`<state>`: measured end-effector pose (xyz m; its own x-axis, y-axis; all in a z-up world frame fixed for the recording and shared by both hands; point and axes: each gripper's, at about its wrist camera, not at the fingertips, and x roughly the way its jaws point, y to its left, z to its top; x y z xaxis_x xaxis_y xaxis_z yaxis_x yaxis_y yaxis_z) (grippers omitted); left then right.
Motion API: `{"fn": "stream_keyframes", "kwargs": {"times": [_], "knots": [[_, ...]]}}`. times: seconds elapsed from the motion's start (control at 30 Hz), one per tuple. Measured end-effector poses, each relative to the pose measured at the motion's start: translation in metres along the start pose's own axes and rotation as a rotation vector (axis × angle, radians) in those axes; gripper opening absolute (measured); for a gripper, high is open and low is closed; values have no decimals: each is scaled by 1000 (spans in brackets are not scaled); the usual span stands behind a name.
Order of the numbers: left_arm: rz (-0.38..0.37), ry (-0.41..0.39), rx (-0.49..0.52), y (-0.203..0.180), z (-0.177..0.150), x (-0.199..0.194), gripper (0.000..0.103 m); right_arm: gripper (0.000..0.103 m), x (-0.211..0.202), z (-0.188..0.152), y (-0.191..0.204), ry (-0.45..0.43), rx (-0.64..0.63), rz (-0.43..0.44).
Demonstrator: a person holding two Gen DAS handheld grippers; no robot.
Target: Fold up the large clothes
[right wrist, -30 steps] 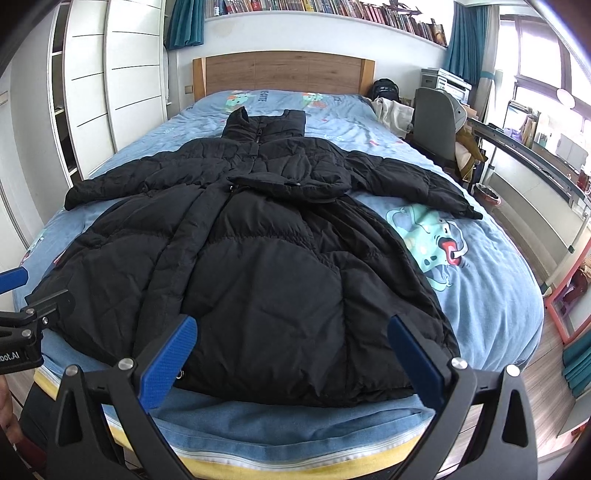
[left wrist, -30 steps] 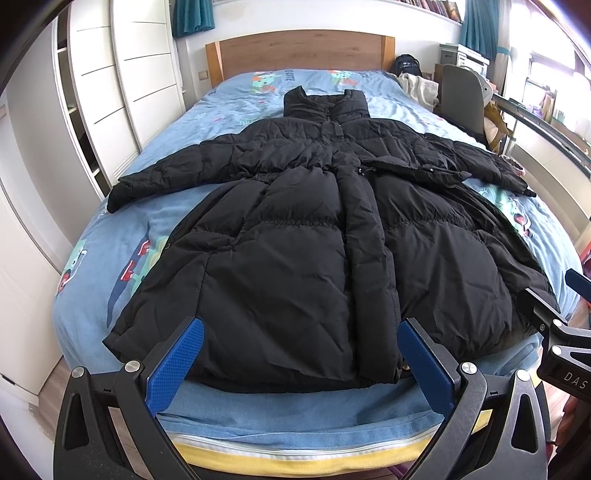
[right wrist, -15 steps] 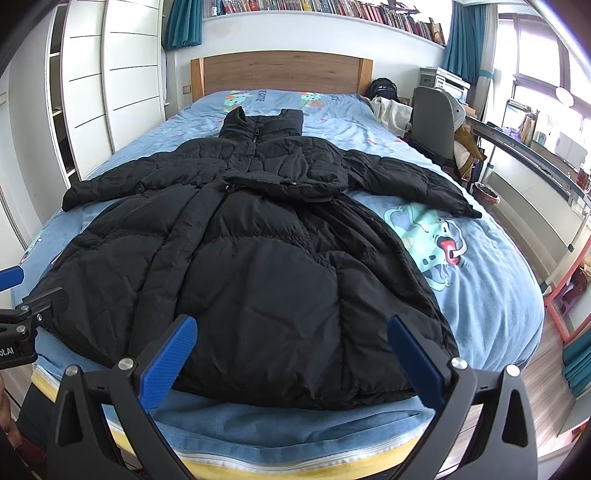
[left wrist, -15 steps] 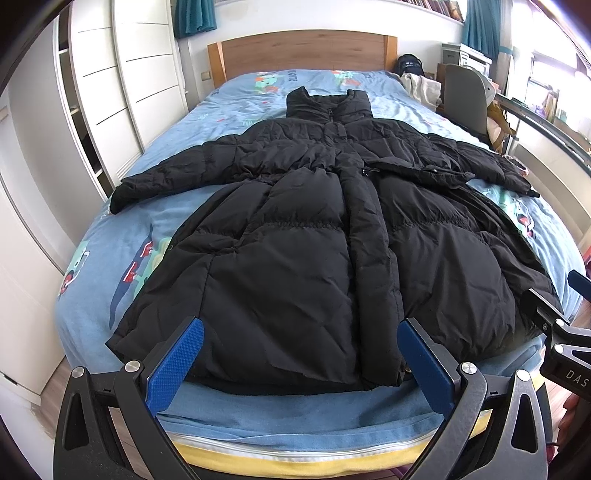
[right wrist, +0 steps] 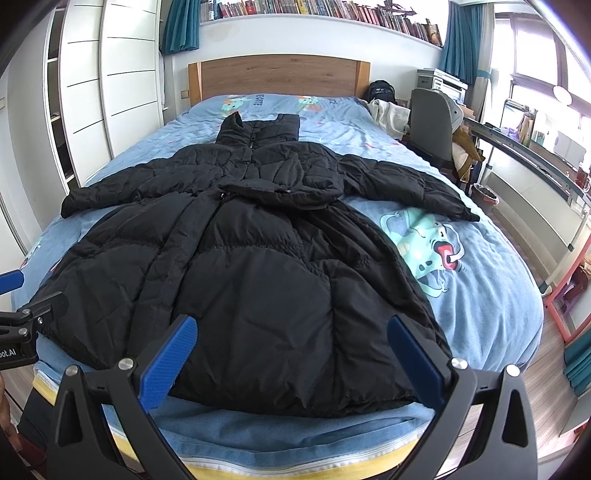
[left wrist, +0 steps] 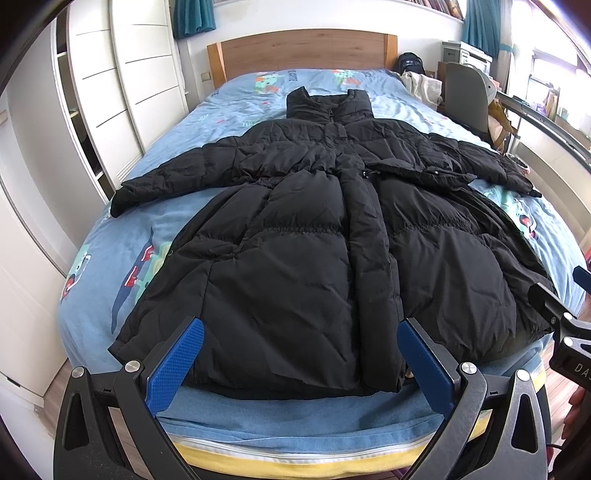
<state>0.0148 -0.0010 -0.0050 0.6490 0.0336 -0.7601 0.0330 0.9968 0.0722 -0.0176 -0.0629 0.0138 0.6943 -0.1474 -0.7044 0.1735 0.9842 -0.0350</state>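
Observation:
A long black puffer coat (left wrist: 303, 258) (right wrist: 258, 266) lies flat and front-up on the bed, collar toward the headboard, both sleeves spread out sideways. Its hem reaches the foot of the bed. My left gripper (left wrist: 299, 339) hovers open over the hem's left half, blue pads wide apart with nothing between them. Over the hem's right half, my right gripper (right wrist: 291, 332) is also open and holds nothing. Each gripper shows at the edge of the other's view.
The bed (left wrist: 110, 258) has a blue cartoon-print cover and a wooden headboard (right wrist: 277, 74). White wardrobes (left wrist: 122, 74) line the left wall. A grey chair (right wrist: 432, 122) with clothes and a desk rail (right wrist: 535, 155) stand at the right. A bookshelf (right wrist: 314, 11) runs above.
Both views have risen and tilted slightly, so the coat sits a little lower in the frames. The coat has not moved and both grippers stay open.

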Motion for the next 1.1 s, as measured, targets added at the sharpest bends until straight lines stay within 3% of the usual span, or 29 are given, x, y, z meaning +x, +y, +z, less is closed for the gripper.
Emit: {"fn": "stream_keyframes", "kwargs": {"times": [0.27, 0.73, 0.93, 1.1], "knots": [[-14, 6, 28, -3, 2, 0, 102, 103, -4, 5, -3, -12, -4, -6], [-54, 9, -9, 5, 11, -4, 102, 103, -11, 11, -2, -26, -33, -12], [-30, 3, 7, 7, 21, -10, 102, 103, -18, 23, -6, -38, -35, -18], [71, -60, 41, 22, 34, -27, 102, 103, -32, 45, -19, -73, -41, -45]]}}
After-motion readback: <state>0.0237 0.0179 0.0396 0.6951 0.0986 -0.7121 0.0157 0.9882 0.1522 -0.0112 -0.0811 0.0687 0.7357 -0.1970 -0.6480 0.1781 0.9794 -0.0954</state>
